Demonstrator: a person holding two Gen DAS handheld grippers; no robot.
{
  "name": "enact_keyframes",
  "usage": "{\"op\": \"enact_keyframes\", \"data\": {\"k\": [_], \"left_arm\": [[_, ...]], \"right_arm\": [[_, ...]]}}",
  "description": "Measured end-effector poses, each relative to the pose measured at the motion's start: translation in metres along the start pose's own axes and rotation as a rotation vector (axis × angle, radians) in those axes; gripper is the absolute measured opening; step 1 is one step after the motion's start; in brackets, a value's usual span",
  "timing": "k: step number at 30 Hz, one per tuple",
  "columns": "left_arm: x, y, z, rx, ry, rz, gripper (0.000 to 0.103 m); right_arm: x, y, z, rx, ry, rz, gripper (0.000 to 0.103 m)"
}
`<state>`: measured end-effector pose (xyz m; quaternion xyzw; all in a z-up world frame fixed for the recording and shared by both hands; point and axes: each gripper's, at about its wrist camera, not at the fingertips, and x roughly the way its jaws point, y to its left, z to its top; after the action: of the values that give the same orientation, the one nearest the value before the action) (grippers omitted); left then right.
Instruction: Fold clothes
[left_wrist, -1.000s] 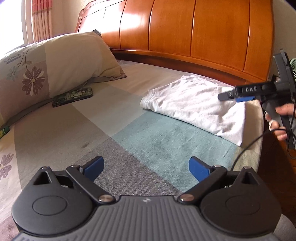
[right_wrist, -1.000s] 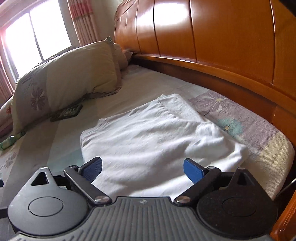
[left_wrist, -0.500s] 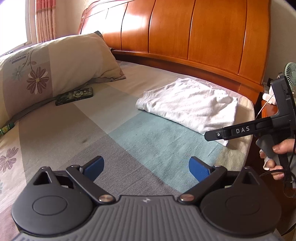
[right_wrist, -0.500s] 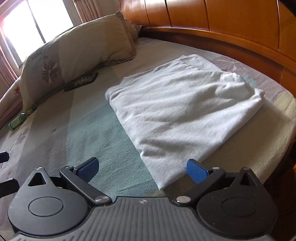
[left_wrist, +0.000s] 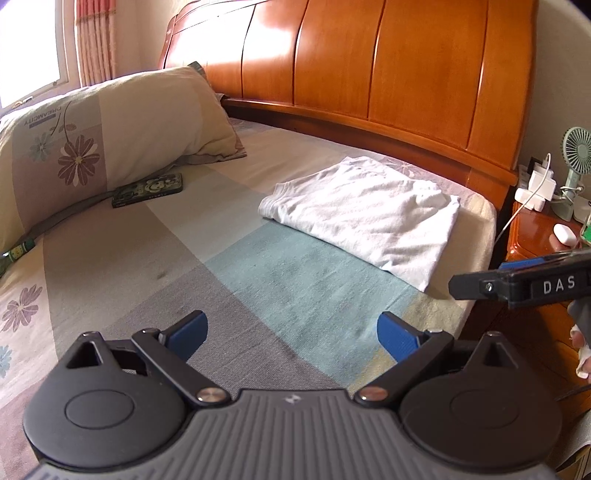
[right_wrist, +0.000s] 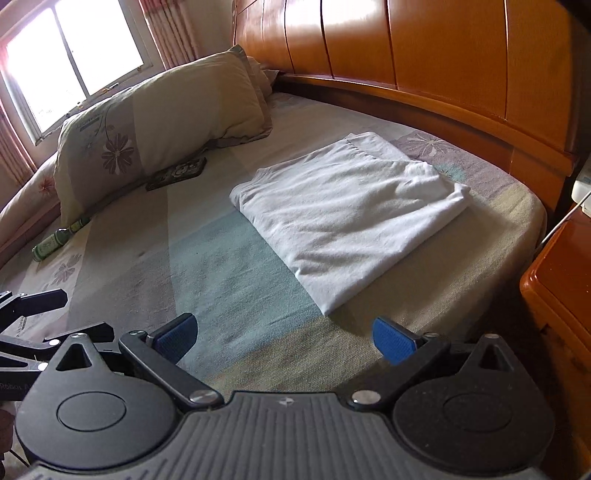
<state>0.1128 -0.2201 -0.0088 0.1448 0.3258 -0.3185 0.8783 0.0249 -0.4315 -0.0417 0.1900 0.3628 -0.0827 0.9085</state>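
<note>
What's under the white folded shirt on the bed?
The white folded shirt lies flat on the patchwork bedspread, over its teal and beige patches. Anything tucked inside the folds is covered.

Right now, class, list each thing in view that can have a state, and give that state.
White garment: folded, lying flat on the bed.
Left gripper: open, empty.
Right gripper: open, empty.
Pillow: propped up near the headboard.
Phone: lying flat beside the pillow.
Small fan: upright on the nightstand.
</note>
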Motion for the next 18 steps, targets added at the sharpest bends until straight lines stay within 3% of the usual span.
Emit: {"op": "enact_keyframes", "data": {"k": [10, 13, 18], "left_arm": [[-0.024, -0.048, 0.004, 0.031, -0.008, -0.007, 0.099], [-0.029, -0.061, 0.003, 0.043, -0.010, 0.030, 0.101], [-0.043, -0.073, 0.000, 0.042, -0.037, 0.029, 0.102]], "right_arm": [[-0.054, -0.006, -0.029, -0.028, -0.017, -0.051, 0.103], [-0.068, -0.011, -0.034, -0.026, -0.031, -0.053, 0.103], [-0.086, -0.013, -0.044, -0.033, -0.037, -0.067, 0.103]]}}
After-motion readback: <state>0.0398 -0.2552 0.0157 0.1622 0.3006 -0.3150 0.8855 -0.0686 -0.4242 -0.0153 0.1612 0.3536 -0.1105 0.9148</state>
